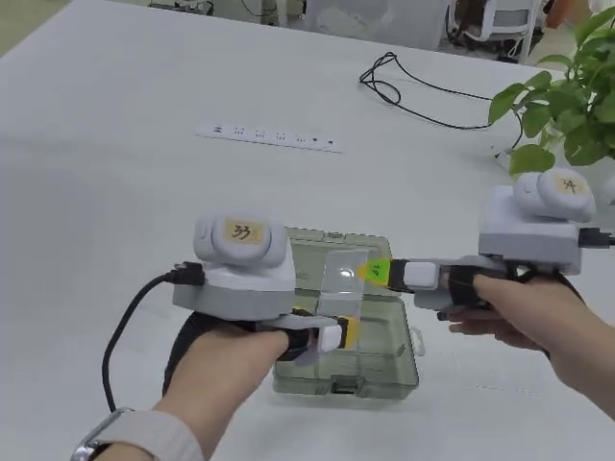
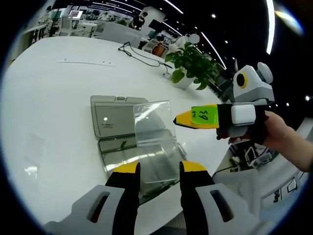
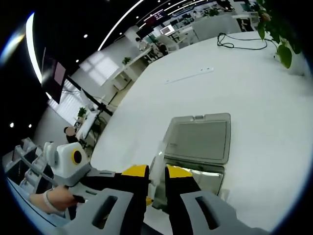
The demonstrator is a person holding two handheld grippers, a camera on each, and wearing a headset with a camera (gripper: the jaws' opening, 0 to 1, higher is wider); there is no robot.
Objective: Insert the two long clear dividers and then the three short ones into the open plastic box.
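Observation:
The open plastic box (image 1: pixel 394 370) lies on the white table with its lid (image 1: pixel 312 252) folded back flat. Over the box hangs a clear divider (image 1: pixel 342 283), held from both sides. My left gripper (image 1: pixel 336 332) comes from the left and is shut on the divider's lower end; in the left gripper view the sheet (image 2: pixel 154 139) faces the camera and spans the jaws of my left gripper (image 2: pixel 159 169). My right gripper (image 1: pixel 377 272) reaches in from the right and pinches the upper side edge. In the right gripper view the divider (image 3: pixel 156 164) stands edge-on between the jaws of my right gripper (image 3: pixel 156 172), above the box (image 3: pixel 215 176).
A white power strip (image 1: pixel 269 134) lies further back on the table. A black cable (image 1: pixel 413 96) loops at the back right, near a leafy plant (image 1: pixel 567 96). My left gripper's black cord (image 1: pixel 130 322) trails off toward the front left.

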